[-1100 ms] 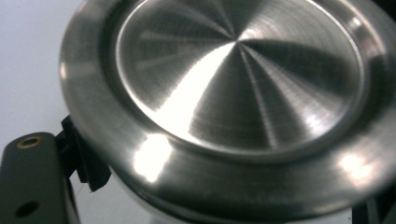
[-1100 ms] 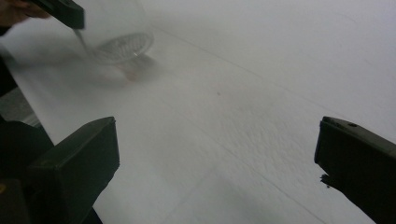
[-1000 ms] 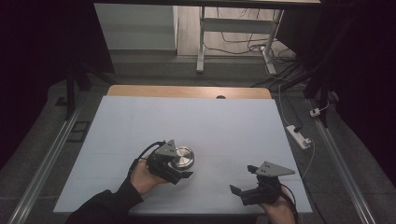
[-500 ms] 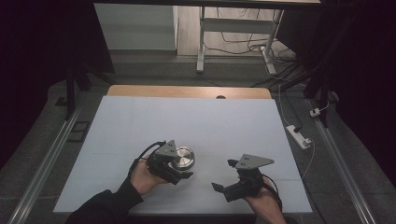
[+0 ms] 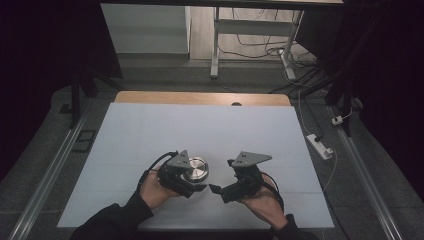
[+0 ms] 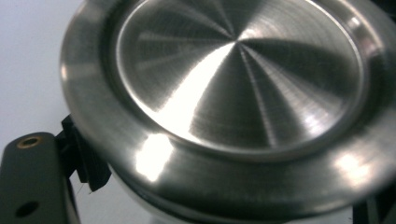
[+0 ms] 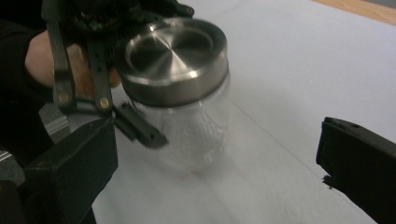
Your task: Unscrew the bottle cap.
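A clear glass jar [image 7: 187, 126] with a brushed steel lid [image 5: 195, 169] stands near the front of the white table [image 5: 200, 125]. My left gripper [image 5: 196, 181] is shut on the jar's glass just below the lid; one finger [image 7: 140, 128] crosses the glass, and a fingertip [image 6: 86, 163] peeks out under the lid's rim [image 6: 233, 93]. My right gripper [image 5: 221, 176] is just right of the jar, open and pointing at it. In the right gripper view the right gripper [image 7: 215, 172] stands wide with the jar ahead of its jaws, apart from them.
A wooden edge [image 5: 200, 97] runs along the table's far side. A white power strip [image 5: 320, 146] and cables lie on the floor at the right. Metal rails [image 5: 45, 175] flank the table, and desk legs [image 5: 215, 45] stand behind it.
My right gripper has moved left across the table toward the jar and risen a little. The left gripper and the jar have stayed in place.
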`<state>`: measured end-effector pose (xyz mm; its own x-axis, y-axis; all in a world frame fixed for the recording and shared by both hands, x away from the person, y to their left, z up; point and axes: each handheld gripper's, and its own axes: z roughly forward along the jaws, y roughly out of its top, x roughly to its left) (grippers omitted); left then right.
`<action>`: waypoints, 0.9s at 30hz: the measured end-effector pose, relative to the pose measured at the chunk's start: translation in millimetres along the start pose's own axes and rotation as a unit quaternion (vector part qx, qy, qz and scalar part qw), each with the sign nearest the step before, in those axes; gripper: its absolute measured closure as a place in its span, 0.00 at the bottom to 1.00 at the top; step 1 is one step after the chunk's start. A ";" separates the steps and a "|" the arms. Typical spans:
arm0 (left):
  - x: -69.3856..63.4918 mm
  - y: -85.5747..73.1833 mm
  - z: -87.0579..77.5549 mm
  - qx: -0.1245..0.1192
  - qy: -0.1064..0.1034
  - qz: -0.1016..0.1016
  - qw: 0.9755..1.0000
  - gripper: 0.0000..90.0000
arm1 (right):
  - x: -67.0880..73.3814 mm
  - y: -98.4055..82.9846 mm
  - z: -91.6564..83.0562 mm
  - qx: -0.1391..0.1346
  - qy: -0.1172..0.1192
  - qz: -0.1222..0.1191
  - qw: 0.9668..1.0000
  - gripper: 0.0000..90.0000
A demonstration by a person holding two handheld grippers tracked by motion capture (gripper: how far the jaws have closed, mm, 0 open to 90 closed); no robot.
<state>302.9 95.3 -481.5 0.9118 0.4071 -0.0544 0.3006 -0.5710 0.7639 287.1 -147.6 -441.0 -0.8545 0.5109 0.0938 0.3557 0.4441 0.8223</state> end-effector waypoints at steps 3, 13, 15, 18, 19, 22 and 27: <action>0.0 0.2 0.8 0.004 0.002 0.001 1.000 0.17 | 2.0 6.4 8.0 0.001 0.004 -0.003 1.000 0.00; -3.3 2.7 4.2 0.011 0.002 0.008 1.000 0.17 | 12.3 27.0 32.7 0.000 0.017 -0.021 1.000 0.03; -3.7 2.8 3.8 0.012 0.001 0.009 1.000 0.17 | 14.8 29.7 37.9 0.002 0.022 -0.028 0.999 0.06; -4.0 3.0 2.9 0.010 -0.001 0.010 1.000 0.17 | 15.6 32.0 43.8 0.004 0.029 -0.035 0.999 0.12; -4.1 3.2 2.6 0.009 -0.002 0.011 1.000 0.17 | 15.4 32.3 45.3 0.005 0.031 -0.036 0.999 0.13; -3.9 3.5 1.9 0.006 -0.006 0.013 1.000 0.17 | 14.7 33.0 47.0 0.000 0.044 -0.036 0.998 0.20; -3.2 4.1 1.5 0.002 -0.018 0.016 1.000 0.17 | 15.7 33.5 45.1 -0.009 0.044 -0.055 0.997 0.22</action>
<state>301.6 90.6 -479.2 0.9302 0.3632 -0.0540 0.2733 -0.5865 0.7624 302.8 -91.5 -437.3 -0.9182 0.3928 0.0515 0.2524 0.4796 0.8404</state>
